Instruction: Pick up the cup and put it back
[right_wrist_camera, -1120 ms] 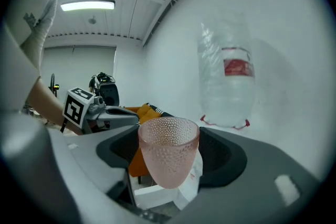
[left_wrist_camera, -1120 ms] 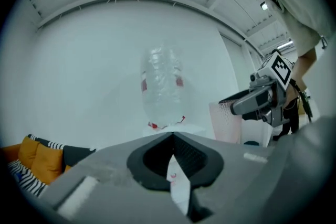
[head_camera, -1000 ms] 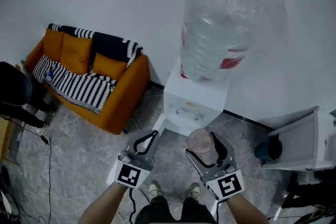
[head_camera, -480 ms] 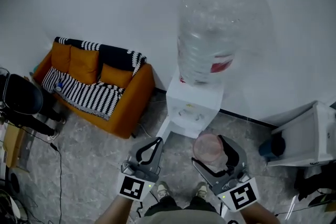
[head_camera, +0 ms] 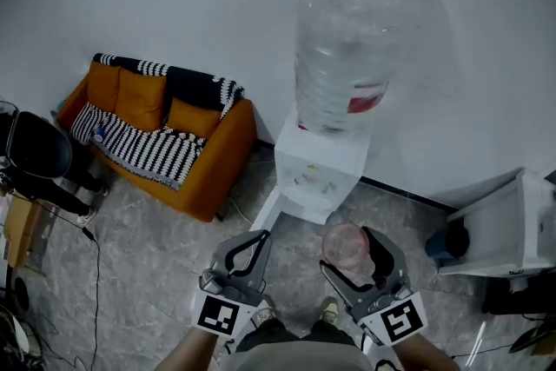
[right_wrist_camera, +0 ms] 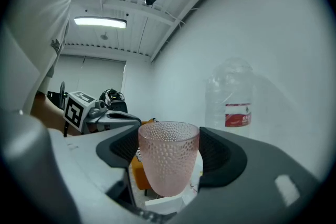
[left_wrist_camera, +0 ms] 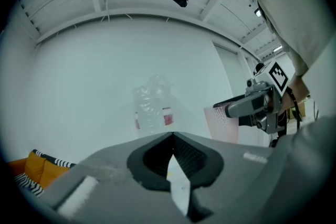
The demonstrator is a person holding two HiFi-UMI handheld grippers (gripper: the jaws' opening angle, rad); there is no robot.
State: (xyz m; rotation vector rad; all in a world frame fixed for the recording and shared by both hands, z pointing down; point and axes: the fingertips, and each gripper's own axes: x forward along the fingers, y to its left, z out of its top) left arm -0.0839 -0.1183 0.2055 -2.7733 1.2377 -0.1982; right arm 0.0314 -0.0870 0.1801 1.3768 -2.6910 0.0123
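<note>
Cup (head_camera: 344, 244) is sitting upright, pinched between the jaws of your right tool (right_wrist_camera: 169, 150). You are holding it in the air just in front of the water dispenser (head_camera: 317, 174), lower than its big clear bottle (head_camera: 343, 65). Your left tool (left_wrist_camera: 172, 139) is hovering beside it, also near the dispenser's front, jaws pressed together on nothing. An orange sofa (head_camera: 165, 135) is standing left of the dispenser.

Head view: dim, flat and greyish, with the corners darkening most at 7 and 8 o'clock.
Light source: ceiling lamp (right_wrist_camera: 100, 22) glows at 10 o'clock in the right gripper view.
Edges: both gripper views bulge fisheye, ringed in black.
Focus: cup (right_wrist_camera: 168, 157) sharp; left tool (left_wrist_camera: 172, 135) soft, close to the lens.
</note>
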